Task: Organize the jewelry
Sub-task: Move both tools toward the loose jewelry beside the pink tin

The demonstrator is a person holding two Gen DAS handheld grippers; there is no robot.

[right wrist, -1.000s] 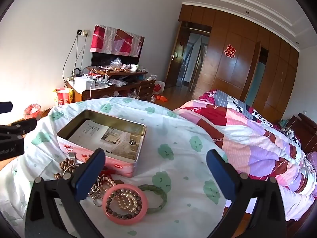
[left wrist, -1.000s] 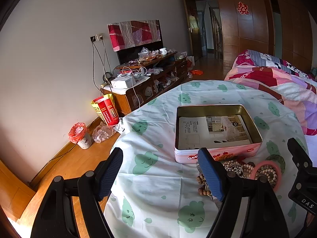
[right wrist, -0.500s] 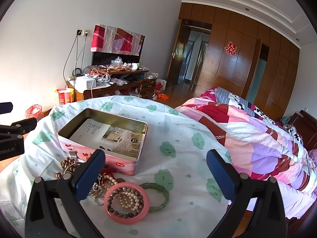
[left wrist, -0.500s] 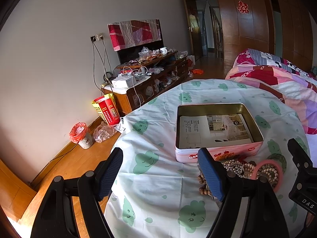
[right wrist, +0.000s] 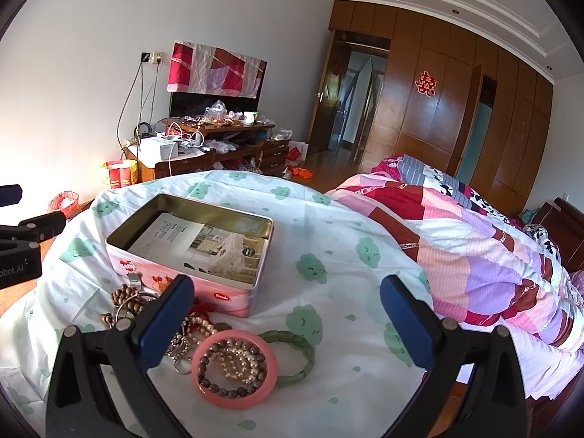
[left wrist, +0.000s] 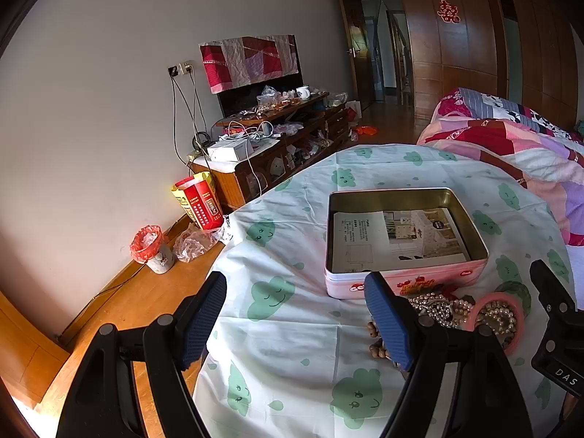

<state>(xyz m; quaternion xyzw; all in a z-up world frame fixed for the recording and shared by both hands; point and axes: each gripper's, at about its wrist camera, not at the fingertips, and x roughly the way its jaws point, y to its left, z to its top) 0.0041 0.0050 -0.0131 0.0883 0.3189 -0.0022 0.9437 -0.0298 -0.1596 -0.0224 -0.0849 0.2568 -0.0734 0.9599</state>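
Barely any change over the last second: both views drifted only slightly, with the pink tin [right wrist: 189, 255] sitting a touch lower and nearer in the right wrist view than a second ago, and nothing lifted or shifted on the cloud-print cloth [left wrist: 292, 328]. Probably means the task is still at its start, with the approach to the pile just beginning and no piece yet in the tin. Left gripper [left wrist: 295, 325] spread wide and empty, hovering over bare cloth to the left of the jewelry. Right gripper [right wrist: 284, 321] likewise wide and empty, its left finger just over the tangle of beads, the pink bangle [right wrist: 233, 370] showing between the two fingers. One tin, open, lidless, lined with a printed leaflet [right wrist: 204, 248] and otherwise empty. One pink bangle, lying flat just in front of the tin, with a dark bead bracelet [right wrist: 228, 383] and a pale pearl-like coil [right wrist: 239, 361] inside its ring. One green stone bracelet [right wrist: 295, 354] touching the bangle's right side. One brown wooden bead string [right wrist: 122, 297] at the left, against the tin's front wall. Remaining tangle of pearls, chain and rings partly hidden behind the finger, too knotted to count.
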